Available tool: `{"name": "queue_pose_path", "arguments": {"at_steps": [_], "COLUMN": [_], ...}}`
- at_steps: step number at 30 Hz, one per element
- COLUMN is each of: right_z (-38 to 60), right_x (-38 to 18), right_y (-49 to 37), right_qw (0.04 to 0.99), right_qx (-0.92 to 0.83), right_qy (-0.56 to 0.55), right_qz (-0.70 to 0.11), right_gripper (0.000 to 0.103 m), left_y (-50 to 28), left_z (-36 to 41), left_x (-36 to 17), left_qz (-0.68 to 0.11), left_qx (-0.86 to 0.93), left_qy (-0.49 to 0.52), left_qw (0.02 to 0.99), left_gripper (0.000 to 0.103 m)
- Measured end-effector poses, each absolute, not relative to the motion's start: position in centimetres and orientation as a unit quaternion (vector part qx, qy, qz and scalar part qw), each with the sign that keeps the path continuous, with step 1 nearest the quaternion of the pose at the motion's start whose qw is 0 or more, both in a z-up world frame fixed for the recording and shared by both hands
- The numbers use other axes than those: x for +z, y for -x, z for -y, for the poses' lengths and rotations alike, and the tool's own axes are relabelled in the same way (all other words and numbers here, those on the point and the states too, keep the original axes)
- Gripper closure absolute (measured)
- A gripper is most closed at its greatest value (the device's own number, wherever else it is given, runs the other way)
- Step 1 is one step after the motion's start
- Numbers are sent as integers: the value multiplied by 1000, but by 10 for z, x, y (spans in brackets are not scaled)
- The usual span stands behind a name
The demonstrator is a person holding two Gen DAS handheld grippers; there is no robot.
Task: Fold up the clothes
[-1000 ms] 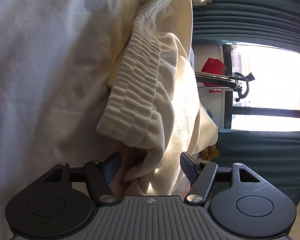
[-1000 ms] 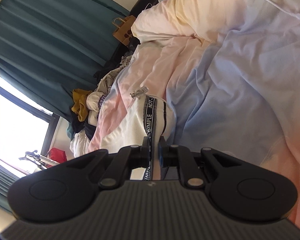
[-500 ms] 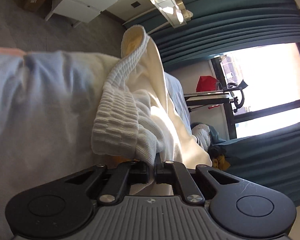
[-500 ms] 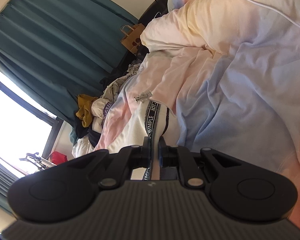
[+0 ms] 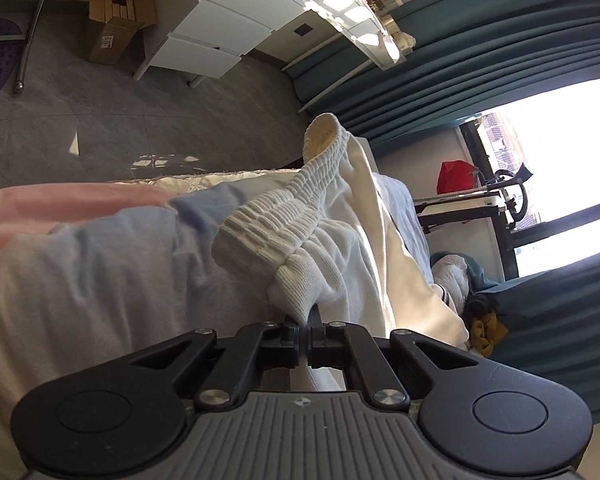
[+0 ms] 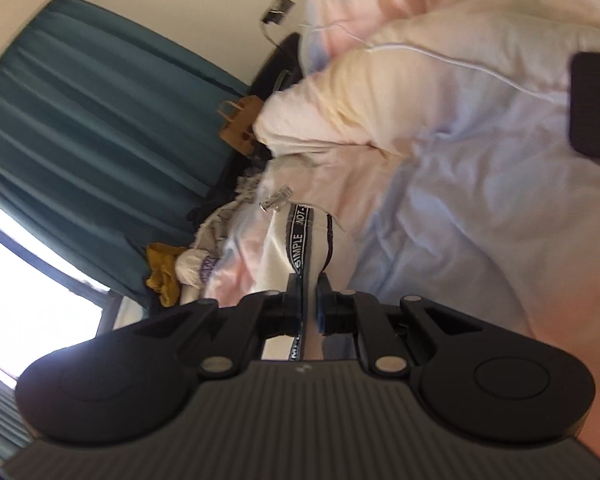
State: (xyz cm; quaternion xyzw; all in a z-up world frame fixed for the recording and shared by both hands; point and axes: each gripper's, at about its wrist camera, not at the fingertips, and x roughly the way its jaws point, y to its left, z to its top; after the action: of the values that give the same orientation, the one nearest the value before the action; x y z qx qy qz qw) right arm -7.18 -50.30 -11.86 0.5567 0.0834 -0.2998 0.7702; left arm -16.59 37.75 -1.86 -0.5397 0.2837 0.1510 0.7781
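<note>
A cream-white garment [image 5: 340, 248] with a ribbed elastic waistband [image 5: 276, 220] lies on the bed. My left gripper [image 5: 309, 322] is shut on the waistband's near end and holds it up off the bedding. In the right wrist view the same garment [image 6: 276, 248] shows a black tape printed SIMPLE [image 6: 300, 248]. My right gripper [image 6: 310, 292] is shut on the garment at that tape. The cloth between the two grips is hidden.
Pastel pink, blue and yellow bedding [image 6: 440, 168] covers the bed [image 5: 80, 272]. A pile of other clothes [image 6: 180, 268] lies by the teal curtains [image 6: 100, 128]. A dark flat object [image 6: 596, 104] lies on the duvet at right. White drawers [image 5: 228, 28] and grey floor [image 5: 140, 120] lie beyond.
My left gripper closed on the waistband and lifted away, so the floor and drawers came into view. My right gripper kept its grip and swung, blurring its view.
</note>
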Motion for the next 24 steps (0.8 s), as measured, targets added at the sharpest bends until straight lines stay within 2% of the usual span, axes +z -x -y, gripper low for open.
{"name": "queue_pose_path", "arguments": {"at_steps": [4, 7, 16, 24], "right_z": [518, 519, 502, 522], "right_x": [-146, -148, -112, -160], "right_y": [83, 85, 103, 119], "right_qw": [708, 710, 757, 645], "right_qx": [-320, -317, -343, -428], "right_qy": [-616, -615, -555, -614], "right_qz": [-128, -131, -43, -152], "right_gripper": [93, 93, 93, 93], "left_y": [177, 182, 203, 213], "left_z": [-381, -382, -375, -382], "left_x": [-28, -31, -21, -43], "left_qz": [-287, -287, -281, -309], "left_qx": [159, 163, 157, 148], "left_qy": [542, 548, 546, 543], "left_qw": [774, 769, 774, 766], "left_gripper": [100, 100, 100, 99]}}
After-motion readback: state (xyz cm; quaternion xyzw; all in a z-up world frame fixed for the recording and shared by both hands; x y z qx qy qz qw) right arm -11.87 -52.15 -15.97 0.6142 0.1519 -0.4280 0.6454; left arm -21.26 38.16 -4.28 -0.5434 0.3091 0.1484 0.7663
